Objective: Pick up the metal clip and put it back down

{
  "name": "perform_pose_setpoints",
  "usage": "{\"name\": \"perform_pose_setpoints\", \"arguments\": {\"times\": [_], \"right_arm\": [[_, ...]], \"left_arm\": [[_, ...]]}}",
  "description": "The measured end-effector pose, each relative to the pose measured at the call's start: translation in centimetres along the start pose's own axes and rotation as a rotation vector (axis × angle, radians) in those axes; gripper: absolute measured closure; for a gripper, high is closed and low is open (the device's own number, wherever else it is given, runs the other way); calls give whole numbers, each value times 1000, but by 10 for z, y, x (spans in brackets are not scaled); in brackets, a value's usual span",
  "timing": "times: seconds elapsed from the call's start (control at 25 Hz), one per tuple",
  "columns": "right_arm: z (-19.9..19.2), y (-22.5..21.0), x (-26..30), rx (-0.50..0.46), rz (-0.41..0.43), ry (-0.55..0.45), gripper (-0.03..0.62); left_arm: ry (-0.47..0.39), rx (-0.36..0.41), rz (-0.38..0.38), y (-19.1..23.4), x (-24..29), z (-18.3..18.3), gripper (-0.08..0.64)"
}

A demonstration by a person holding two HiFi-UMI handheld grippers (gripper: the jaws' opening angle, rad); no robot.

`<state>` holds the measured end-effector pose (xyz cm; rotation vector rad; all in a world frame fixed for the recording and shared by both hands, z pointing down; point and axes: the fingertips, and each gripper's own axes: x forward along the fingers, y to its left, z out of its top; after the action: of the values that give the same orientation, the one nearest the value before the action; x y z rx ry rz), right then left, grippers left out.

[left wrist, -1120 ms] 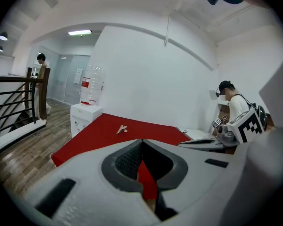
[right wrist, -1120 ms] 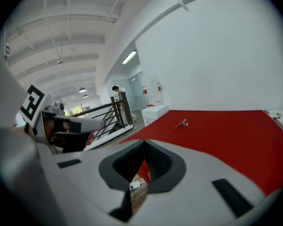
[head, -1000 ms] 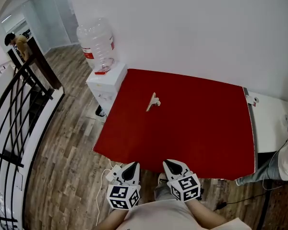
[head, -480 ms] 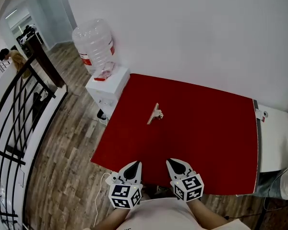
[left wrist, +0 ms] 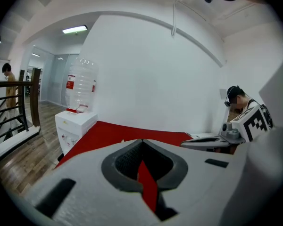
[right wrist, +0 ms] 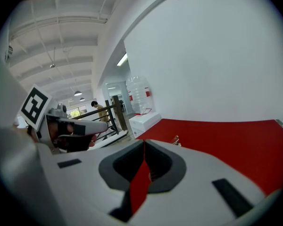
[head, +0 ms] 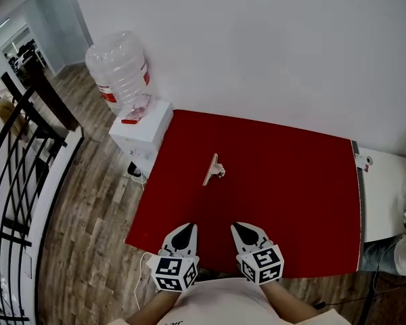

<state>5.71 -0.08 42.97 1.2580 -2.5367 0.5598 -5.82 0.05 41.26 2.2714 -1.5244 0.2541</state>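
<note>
The metal clip lies on the red table, left of its middle; in the right gripper view the metal clip shows just past the jaw tips. Both grippers hang over the table's near edge, well short of the clip. My left gripper has its jaws together with nothing between them. Beside it, my right gripper is also shut and empty. In their own views the left gripper and right gripper meet at the tips, with red cloth showing behind.
A white water dispenser with a clear bottle stands off the table's left far corner. A black railing runs along the left over wood floor. A white desk adjoins the table's right side. A white wall is behind.
Both grippers have moved forward from over the floor to above the table's near edge. The clip has not moved on the table.
</note>
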Motion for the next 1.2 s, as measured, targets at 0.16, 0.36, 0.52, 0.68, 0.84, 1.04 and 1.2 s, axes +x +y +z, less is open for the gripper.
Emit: {"name": "perform_pose_setpoints", "arguments": {"times": [0.16, 0.36, 0.52, 0.68, 0.84, 1.04, 1.2], "right_arm": [[4, -4, 12, 7, -12, 8, 584], [7, -10, 25, 12, -26, 19, 584], [5, -20, 37, 14, -31, 41, 584], [7, -35, 56, 16, -45, 56, 584], [-1, -47, 79, 34, -58, 69, 584], [-12, -65, 112, 56, -70, 78, 584], [-23, -81, 140, 68, -84, 84, 584]], "left_arm": [[14, 0, -23, 5, 13, 3, 555], [30, -2, -43, 12, 26, 5, 555], [45, 8, -41, 22, 42, 3, 555], [59, 8, -54, 33, 67, 2, 555], [81, -20, -63, 44, 89, -8, 555], [100, -26, -60, 61, 113, -21, 555], [111, -34, -44, 78, 134, -34, 555]]}}
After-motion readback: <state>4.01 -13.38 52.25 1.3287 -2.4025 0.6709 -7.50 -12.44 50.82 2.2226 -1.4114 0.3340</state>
